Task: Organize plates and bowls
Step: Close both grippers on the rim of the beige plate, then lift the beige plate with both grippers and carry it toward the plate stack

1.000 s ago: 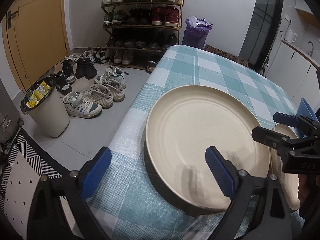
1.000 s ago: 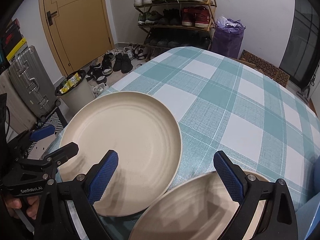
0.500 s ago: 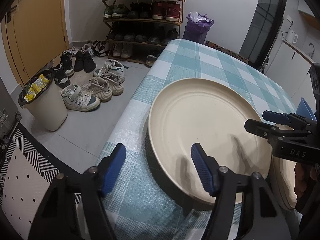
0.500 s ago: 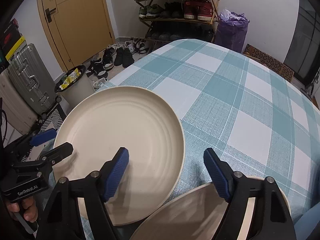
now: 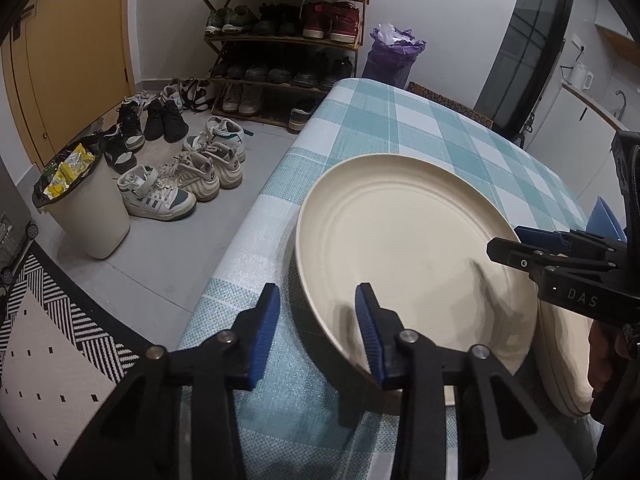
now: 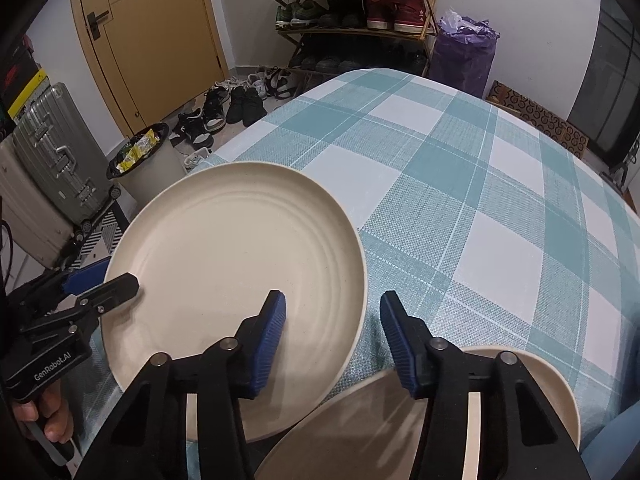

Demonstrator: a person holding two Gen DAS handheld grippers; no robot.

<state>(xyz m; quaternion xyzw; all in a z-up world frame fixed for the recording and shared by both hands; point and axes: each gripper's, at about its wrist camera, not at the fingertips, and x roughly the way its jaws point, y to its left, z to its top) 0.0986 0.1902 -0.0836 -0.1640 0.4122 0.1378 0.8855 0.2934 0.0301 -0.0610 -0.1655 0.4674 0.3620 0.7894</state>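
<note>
Both grippers are closing on the same big cream plate. On the left gripper, one blue pad is over the inside of the plate and the other is outside its near rim, so the rim sits between the jaws. The pads do not press on it yet.

On the right gripper, one blue pad is above the plate's inside and the other is past its edge, over the checked tablecloth. That rim is between the jaws too, not pinched yet.

A second cream plate lies just under the right gripper, close beside the big one.

To do this well, I think both grippers should squeeze only the big plate's rim, then lift together and keep it flat. The right one should take care not to catch the second plate below it.
</note>
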